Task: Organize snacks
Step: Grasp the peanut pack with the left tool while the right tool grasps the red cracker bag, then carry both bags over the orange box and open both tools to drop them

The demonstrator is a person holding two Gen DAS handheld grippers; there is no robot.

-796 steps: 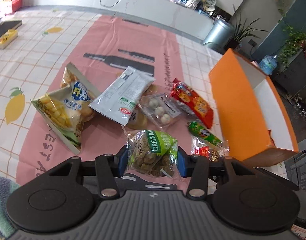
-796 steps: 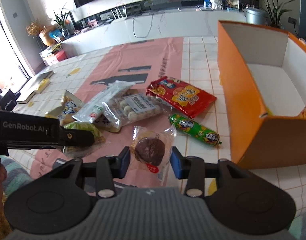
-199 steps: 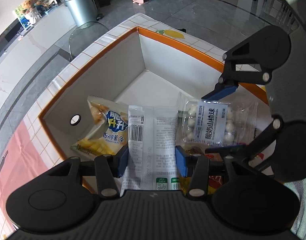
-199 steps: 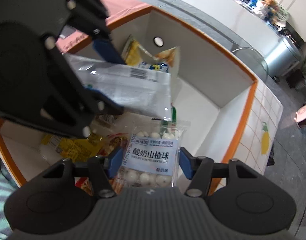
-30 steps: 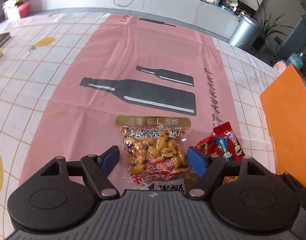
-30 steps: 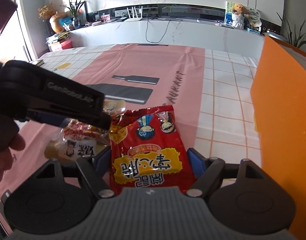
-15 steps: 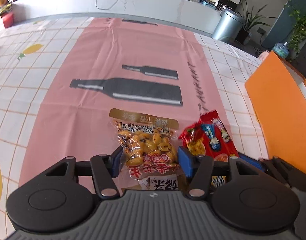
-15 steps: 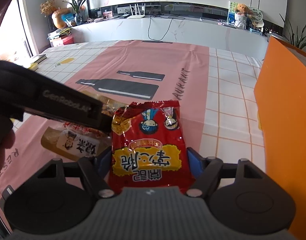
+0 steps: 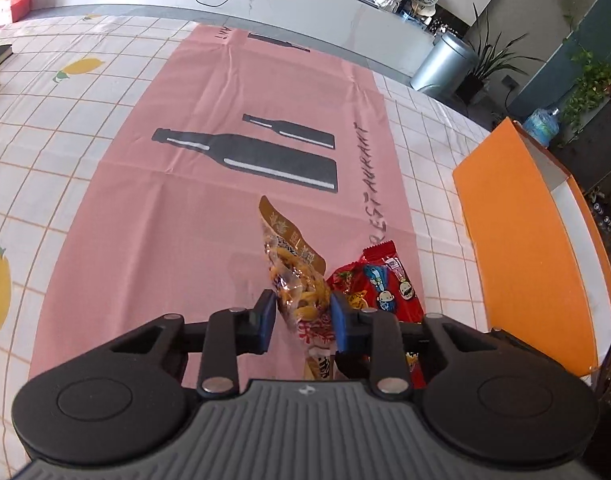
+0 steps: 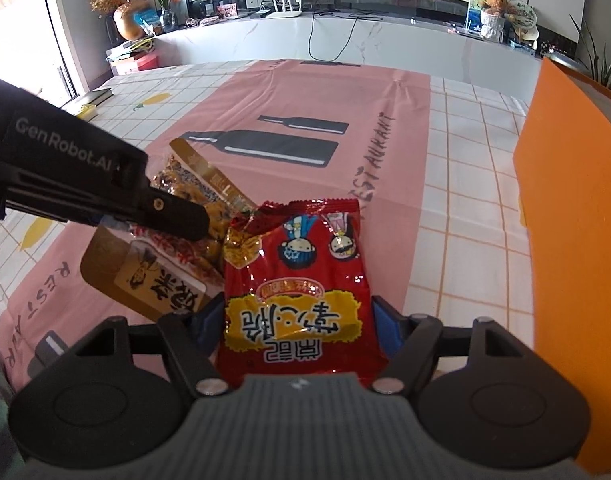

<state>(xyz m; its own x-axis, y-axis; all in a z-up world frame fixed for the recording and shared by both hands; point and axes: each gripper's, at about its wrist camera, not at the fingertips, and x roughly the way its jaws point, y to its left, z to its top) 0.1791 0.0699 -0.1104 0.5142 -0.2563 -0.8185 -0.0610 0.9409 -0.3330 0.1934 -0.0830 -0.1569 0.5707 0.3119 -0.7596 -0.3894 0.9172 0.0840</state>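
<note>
The orange box (image 10: 577,240) runs off the right edge, so its inside stays unseen. The near end of the red packet (image 10: 297,292) disappears behind the right gripper's body. The left gripper (image 10: 153,216) covers the middle of the peanut bag (image 10: 165,280).

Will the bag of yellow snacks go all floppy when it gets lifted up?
Probably yes. The snack bag is thin, crinkly plastic, already bent up on edge between the left gripper jaws, which have just been closing on it. It looks light, holding only small loose pieces. The shiny film might slip a little.
</note>
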